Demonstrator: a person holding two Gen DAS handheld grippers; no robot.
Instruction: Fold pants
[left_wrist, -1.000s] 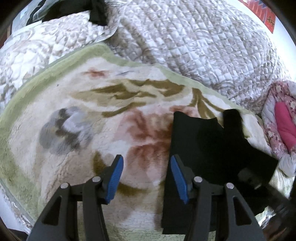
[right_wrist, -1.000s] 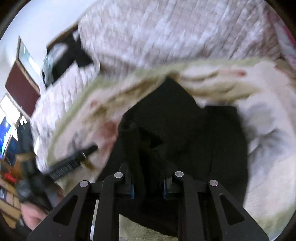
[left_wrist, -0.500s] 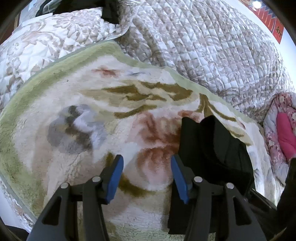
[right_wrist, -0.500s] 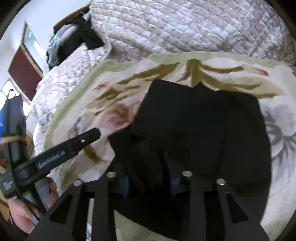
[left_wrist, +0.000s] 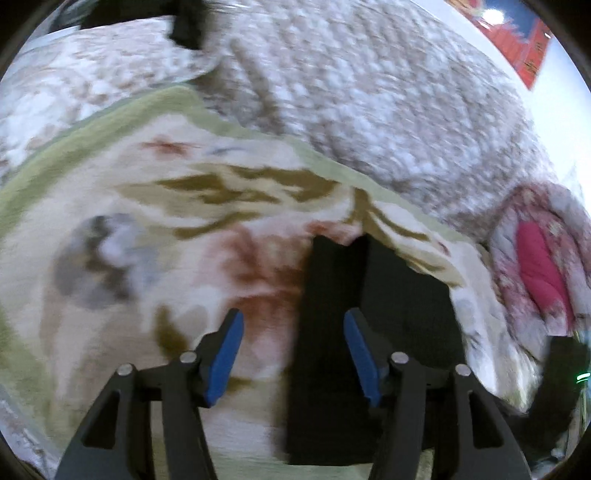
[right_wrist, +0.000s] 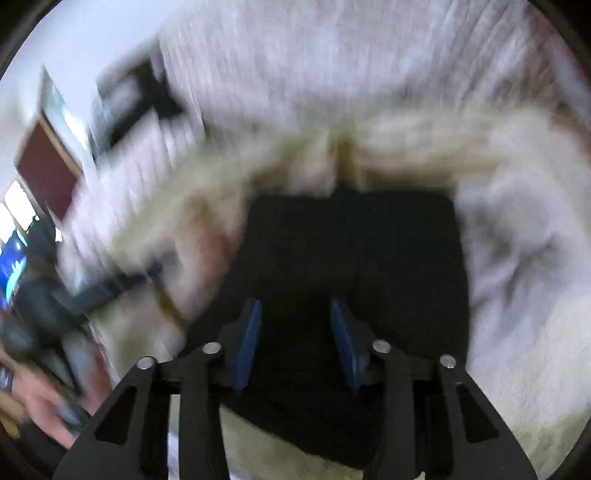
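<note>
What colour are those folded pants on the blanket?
Plain black folded pants, showing best in the left wrist view.

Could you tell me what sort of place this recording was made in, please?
Most likely a bedroom at home: black pants lie on a floral fleece blanket spread over a bed, with a quilted bedspread heaped behind it.

black pants (right_wrist: 354, 258) lie flat, folded into a rectangle, on floral blanket (left_wrist: 147, 258).

Blanket (left_wrist: 110, 295) left of pants (left_wrist: 332, 295) seems clear, though blurred.
</note>
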